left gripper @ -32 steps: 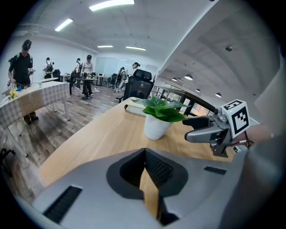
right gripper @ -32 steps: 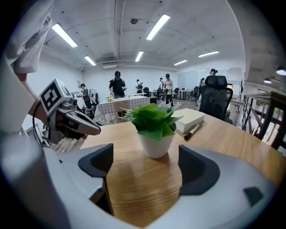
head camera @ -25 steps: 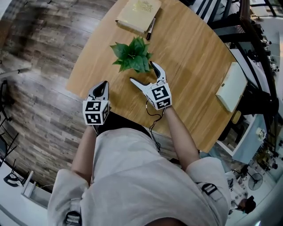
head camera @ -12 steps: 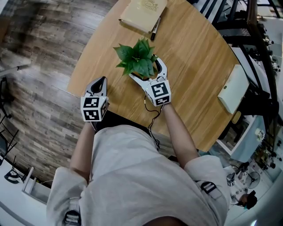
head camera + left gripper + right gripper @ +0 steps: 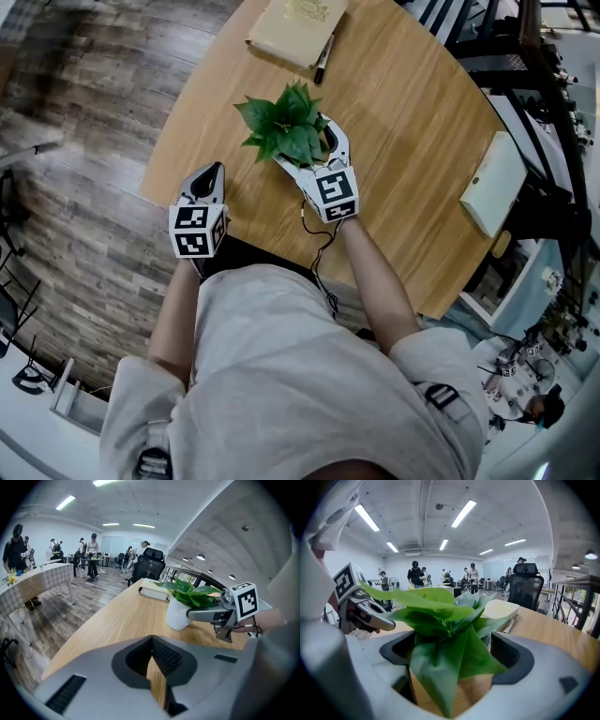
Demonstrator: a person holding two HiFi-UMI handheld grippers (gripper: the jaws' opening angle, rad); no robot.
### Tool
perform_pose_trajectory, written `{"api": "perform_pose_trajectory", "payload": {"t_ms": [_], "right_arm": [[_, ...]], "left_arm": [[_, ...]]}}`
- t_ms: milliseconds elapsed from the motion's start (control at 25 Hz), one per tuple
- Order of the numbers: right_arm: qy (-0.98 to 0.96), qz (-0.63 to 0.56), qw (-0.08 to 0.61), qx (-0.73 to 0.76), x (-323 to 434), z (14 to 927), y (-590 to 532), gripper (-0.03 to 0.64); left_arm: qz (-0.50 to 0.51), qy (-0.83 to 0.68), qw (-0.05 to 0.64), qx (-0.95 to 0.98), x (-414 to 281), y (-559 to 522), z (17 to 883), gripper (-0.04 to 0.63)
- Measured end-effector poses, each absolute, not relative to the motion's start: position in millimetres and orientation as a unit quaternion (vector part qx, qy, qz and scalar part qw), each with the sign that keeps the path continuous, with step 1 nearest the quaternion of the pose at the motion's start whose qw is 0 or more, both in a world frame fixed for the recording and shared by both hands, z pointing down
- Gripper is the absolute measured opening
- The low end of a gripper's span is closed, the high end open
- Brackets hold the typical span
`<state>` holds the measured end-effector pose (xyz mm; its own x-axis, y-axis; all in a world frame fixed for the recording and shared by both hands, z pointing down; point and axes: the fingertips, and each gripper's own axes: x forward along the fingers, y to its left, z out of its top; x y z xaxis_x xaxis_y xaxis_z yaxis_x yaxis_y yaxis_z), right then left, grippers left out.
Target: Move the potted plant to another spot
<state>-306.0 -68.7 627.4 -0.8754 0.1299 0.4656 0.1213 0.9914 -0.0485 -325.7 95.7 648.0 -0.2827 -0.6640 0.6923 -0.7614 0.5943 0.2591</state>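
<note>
My right hand-held gripper [image 5: 305, 142] has its jaws wide apart on either side of the potted plant [image 5: 284, 120]; they have just been closing a little with the plant between them. I cannot see the pads pressing on the white pot [image 5: 179, 616], so I judge the grasp is not made. The plant stands upright on the counter [image 5: 403, 112], toward its left side, a little short of the book [image 5: 295, 28] and pen [image 5: 323, 58]. My left hand-held gripper [image 5: 208, 178] hovers at the counter's near edge with its jaws together and nothing between them. The task is barely begun; clamping on the pot, lifting it, carrying it and setting it down elsewhere are all left.
</note>
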Motion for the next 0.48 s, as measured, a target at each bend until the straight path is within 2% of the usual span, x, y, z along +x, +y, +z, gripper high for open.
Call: {"api": "perform_pose_trajectory", "payload": {"t_ms": [480], "right_arm": [[-0.97, 0.022, 0.229, -0.078, -280.5, 617.5, -46.6, 0.494]], "left_arm": [[0.064, -0.804, 0.395, 0.44, -301.1, 109.7, 638.5, 0.012]]}}
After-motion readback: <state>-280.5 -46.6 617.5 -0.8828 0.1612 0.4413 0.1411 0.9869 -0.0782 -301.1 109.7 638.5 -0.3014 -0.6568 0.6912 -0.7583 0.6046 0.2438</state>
